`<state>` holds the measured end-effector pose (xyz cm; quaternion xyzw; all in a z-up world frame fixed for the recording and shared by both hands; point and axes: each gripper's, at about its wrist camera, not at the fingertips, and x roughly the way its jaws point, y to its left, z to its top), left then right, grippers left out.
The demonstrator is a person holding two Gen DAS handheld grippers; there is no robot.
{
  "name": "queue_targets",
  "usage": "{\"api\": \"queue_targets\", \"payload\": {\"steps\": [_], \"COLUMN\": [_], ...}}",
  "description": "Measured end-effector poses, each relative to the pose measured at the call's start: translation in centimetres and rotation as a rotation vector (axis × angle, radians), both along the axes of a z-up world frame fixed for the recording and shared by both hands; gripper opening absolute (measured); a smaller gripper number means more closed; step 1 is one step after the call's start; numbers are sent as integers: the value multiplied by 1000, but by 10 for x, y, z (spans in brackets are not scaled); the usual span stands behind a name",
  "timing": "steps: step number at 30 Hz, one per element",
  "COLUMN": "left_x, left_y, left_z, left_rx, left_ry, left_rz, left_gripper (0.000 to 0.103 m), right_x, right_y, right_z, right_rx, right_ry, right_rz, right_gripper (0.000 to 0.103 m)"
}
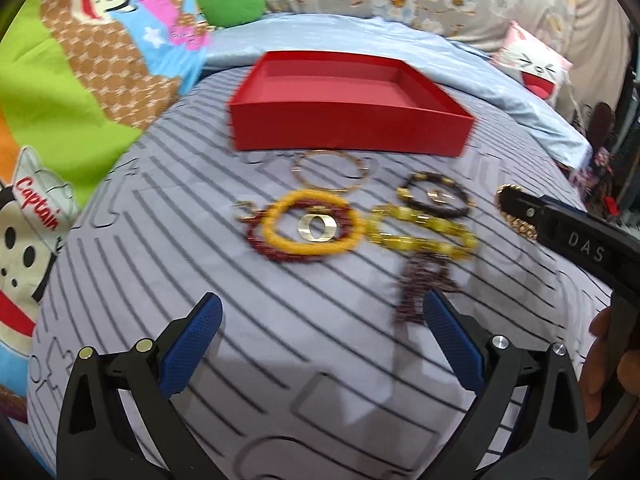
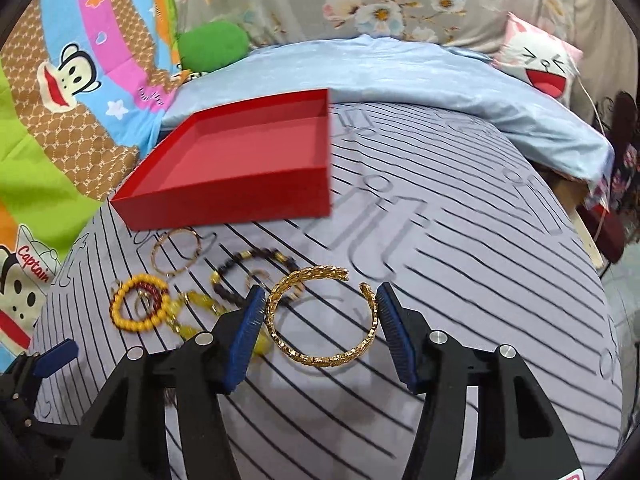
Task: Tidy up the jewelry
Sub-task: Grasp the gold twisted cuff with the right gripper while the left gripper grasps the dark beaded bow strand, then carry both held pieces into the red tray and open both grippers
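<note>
Right tongs lined up on the gold cuff – nothing grabbed yet

Nearest thing, the right tongs (image 2: pixel 320 320) were spread wide around the gold cuff bangle (image 2: pixel 320 316) lying flat on the striped bed sheet (image 2: pixel 460 280), its open gap facing away and to the right. The left tongs (image 1: pixel 320 334) were released too, empty, with the beaded bracelets (image 1: pixel 308 224) well ahead – so the right hand was clearly nearer. Beyond sat the red tray (image 2: pixel 240 196), empty, up and left of the cuff.

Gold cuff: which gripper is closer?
Right. The right gripper straddles the gold cuff, fingers open on either side of it. The left gripper hangs open well off to the cuff's left, nearer the beaded bracelets.
</note>
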<state>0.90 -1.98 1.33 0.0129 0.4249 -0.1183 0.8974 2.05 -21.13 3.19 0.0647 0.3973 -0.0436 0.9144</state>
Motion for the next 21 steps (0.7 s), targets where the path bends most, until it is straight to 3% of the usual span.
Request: {"api": "queue_targets", "payload": {"steps": [6,11,12,14,16,19,21], "left_x": [-4,1,2,1,0,-1,-1], "left_y": [-29,-31,-31,-32,-35,-37,-35], "left_z": [-4,-7,-8,-10,-10,-11,-10], "left_rx": [33,2,-13,-28,-31,-52,-74], "left_ry": [-18,-1,11,23,18,32,41], "left_rz": [-66,-87,-97,-110,-128,-147,-154], "left_gripper": [94,68,58,50,29,10,10], "right_x": [-19,-27,-28,-28,-28,-29,-30], "right_y": [-13,-19,-20,-20,-20,-19,-18], "right_z": [2,0,0,-1,-2,-3,-3], "right_rx": [4,17,21,27,31,35,38], "right_ry": [-5,-5,-3,0,2,2,3], "right_rz": [-23,-33,-34,-34,-31,-25,-21], "right_gripper": [56,56,56,56,56,56,56]}}
